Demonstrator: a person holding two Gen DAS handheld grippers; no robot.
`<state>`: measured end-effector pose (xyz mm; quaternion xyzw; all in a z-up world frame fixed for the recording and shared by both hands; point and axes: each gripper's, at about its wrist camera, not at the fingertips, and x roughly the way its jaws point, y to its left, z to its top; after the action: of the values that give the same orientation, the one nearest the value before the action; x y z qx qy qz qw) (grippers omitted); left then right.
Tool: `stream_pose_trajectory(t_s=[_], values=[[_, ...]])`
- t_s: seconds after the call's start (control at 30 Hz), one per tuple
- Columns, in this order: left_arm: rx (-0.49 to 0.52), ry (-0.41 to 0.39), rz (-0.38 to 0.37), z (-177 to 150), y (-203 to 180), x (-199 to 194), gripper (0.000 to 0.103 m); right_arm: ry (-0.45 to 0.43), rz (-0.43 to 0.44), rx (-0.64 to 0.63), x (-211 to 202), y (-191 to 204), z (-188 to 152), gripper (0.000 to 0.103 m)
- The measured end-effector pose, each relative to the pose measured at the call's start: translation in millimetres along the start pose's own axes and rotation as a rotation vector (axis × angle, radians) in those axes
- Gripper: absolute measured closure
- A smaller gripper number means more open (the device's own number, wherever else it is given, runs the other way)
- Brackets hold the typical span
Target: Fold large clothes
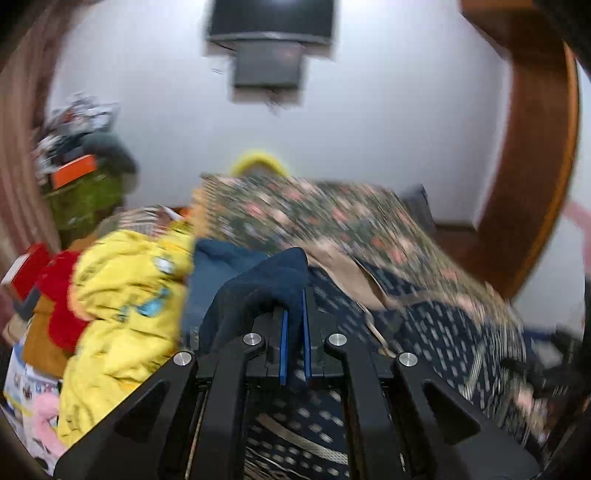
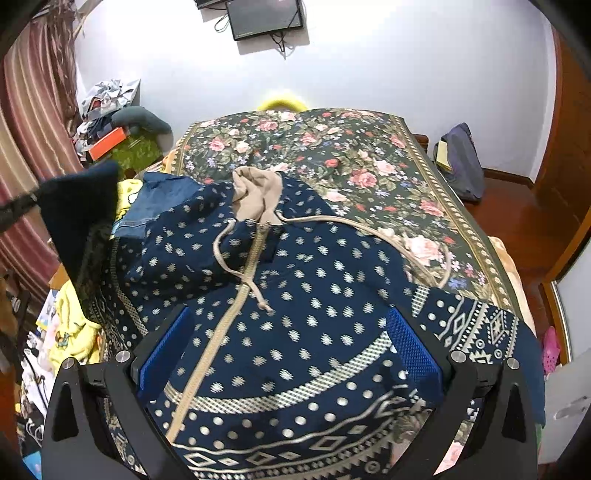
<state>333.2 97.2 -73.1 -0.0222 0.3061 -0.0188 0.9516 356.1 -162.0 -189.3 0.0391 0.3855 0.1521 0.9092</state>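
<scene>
A navy patterned zip hoodie (image 2: 306, 314) with a tan hood lining (image 2: 258, 195) and tan drawstrings lies front-up on a floral bedspread (image 2: 332, 147). My left gripper (image 1: 294, 317) is shut on the hoodie's dark navy sleeve cuff (image 1: 273, 284) and holds it lifted; that raised sleeve also shows at the left of the right wrist view (image 2: 79, 206). My right gripper (image 2: 288, 332) is open, its blue pads (image 2: 410, 347) spread wide just above the hoodie's chest, holding nothing.
A yellow garment (image 1: 125, 295), a blue denim piece (image 2: 159, 199) and red cloth (image 1: 59, 295) are piled at the bed's left. Striped curtains (image 2: 26, 147) hang left. A backpack (image 2: 461, 162) sits on the wooden floor right. A monitor (image 2: 266, 16) is on the wall.
</scene>
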Motion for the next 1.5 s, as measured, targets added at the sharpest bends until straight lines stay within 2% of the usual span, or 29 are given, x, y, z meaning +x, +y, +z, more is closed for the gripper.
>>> stream_pose_trajectory(t_s=[0.13,0.27,0.4,0.5,0.6,0.7,0.77,0.8,0.83,1.0,1.2,1.43,1.5], values=[[0.099,0.133,-0.057,-35.4,-52.4,35.5,0.098,0.01,0.001,0.02,-1.6,-13.4,-6.0,0.0],[0.189,0.25,-0.058,-78.4,-90.6,65.5,0.098,0.021,0.006,0.041,-3.3,-23.9,-12.8,0.0],[0.189,0.379,-0.053,-116.1,-96.3,93.5,0.097,0.042,0.003,0.04,-2.1,-28.0,-17.9,0.0],[0.159,0.447,-0.059,-133.3,-91.0,105.8,0.092,0.057,-0.002,0.021,0.0,-25.4,-19.4,0.0],[0.105,0.452,-0.099,-134.0,-78.3,93.9,0.083,0.069,-0.001,-0.009,2.3,-16.7,-18.2,0.0],[0.055,0.438,-0.144,-131.6,-59.7,74.9,0.07,0.074,0.016,-0.046,3.9,-1.8,-15.0,0.0],[0.043,0.406,-0.135,-129.7,-47.7,58.2,0.059,0.068,0.03,-0.093,4.5,17.1,-10.7,0.0],[0.037,0.382,-0.113,-127.8,-39.2,47.9,0.05,0.066,0.034,-0.112,5.1,23.9,-9.8,0.0],[0.032,0.363,-0.097,-126.7,-31.4,40.0,0.046,0.063,0.043,-0.143,6.4,36.3,-7.6,0.0],[-0.042,0.303,-0.019,-126.6,26.7,4.2,0.046,0.071,0.092,-0.264,18.9,89.4,-5.2,0.0],[-0.131,0.287,0.092,-136.2,95.0,-8.0,0.046,0.11,0.141,-0.412,51.8,162.6,-13.8,0.0],[-0.207,0.301,0.097,-150.6,139.5,-9.0,0.046,0.208,0.192,-0.489,109.0,223.9,-28.2,0.002],[-0.223,0.309,0.09,-154.7,146.9,-5.7,0.046,0.234,0.186,-0.5,125.8,234.3,-30.6,0.009]])
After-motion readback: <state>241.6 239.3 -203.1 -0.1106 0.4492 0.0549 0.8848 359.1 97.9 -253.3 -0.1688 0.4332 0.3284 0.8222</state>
